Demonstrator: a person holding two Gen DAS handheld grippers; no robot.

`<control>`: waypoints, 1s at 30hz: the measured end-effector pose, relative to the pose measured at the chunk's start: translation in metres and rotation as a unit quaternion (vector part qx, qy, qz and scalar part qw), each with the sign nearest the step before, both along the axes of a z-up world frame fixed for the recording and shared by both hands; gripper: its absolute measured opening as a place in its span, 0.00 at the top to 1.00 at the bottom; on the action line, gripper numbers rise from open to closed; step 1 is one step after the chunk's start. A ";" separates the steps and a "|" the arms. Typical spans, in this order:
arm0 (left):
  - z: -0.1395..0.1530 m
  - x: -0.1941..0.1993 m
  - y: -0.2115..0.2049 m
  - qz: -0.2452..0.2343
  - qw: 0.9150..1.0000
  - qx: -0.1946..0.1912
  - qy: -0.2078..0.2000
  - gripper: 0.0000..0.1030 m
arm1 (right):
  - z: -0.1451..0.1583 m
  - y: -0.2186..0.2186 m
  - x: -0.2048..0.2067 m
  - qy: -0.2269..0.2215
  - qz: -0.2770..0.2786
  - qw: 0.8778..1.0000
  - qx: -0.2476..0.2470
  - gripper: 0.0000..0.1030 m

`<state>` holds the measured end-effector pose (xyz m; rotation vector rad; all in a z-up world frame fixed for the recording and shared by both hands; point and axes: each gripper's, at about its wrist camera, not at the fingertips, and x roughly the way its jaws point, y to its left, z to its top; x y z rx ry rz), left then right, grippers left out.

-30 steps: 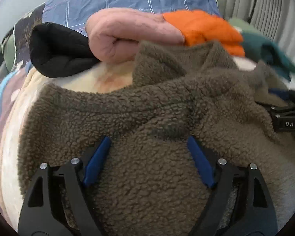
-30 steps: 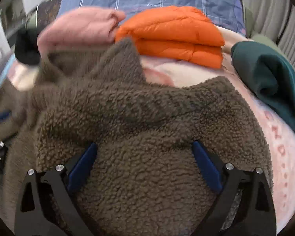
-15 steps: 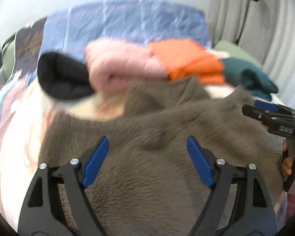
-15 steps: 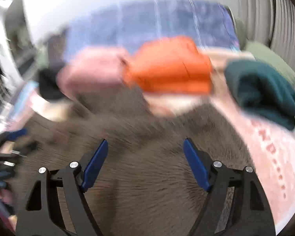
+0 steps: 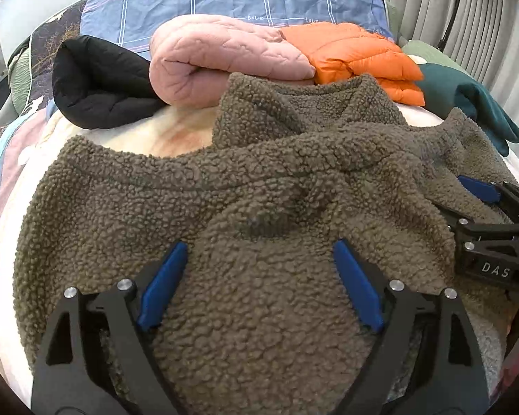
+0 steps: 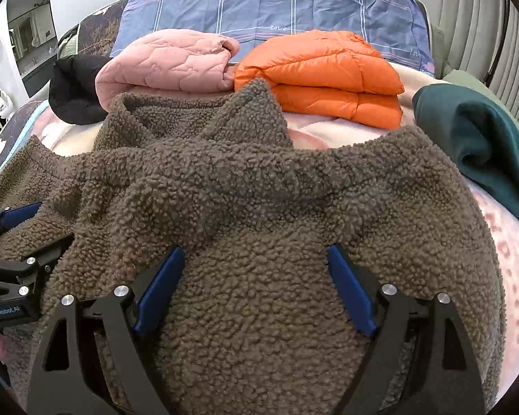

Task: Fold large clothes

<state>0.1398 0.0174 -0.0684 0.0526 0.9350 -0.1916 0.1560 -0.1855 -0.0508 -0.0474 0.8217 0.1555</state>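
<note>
Lying spread on the bed (image 5: 148, 138), the fleece (image 5: 259, 190) looks thick, soft and light, best pinched at hems or shoulders. Both the left gripper (image 5: 259, 287) and right gripper (image 6: 256, 287) stand released over it. Only the right view shows the green garment (image 6: 484, 145) whole beside the fleece.

"DAS" in white on the black body of the right tool (image 5: 481, 190) seen from the left camera, "GenRobot.AI" on the left tool (image 6: 20, 214) seen from the right camera, small "love" stitched along the blue checked pillowcase (image 6: 276, 7), pink letters on the blanket (image 6: 505, 252) too distorted to read
</note>
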 end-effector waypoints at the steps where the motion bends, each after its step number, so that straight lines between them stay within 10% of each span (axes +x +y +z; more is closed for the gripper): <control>1: 0.000 0.000 0.000 0.000 1.000 0.000 -0.001 0.14 | 0.001 0.000 0.000 0.000 0.000 1.000 0.002 0.17; 10: 0.007 -0.007 0.001 0.002 1.000 -0.007 -0.015 0.14 | 0.004 -0.019 -0.022 -0.025 -0.013 0.999 0.028 0.18; 16: 0.043 -0.069 0.040 0.006 0.996 -0.049 -0.069 0.14 | 0.048 -0.071 -0.109 -0.132 -0.073 0.987 0.052 0.18; 21: 0.007 -0.086 0.066 0.035 0.997 -0.018 -0.064 0.07 | -0.008 -0.098 -0.119 -0.043 -0.104 0.993 0.039 0.05; 23: 0.007 -0.090 0.066 0.038 0.996 -0.023 -0.079 0.07 | -0.021 -0.106 -0.124 -0.077 -0.104 0.989 0.066 0.05; 30: 0.040 -0.122 0.088 0.069 0.989 -0.035 -0.123 0.08 | 0.012 -0.119 -0.161 -0.085 -0.128 0.985 0.083 0.07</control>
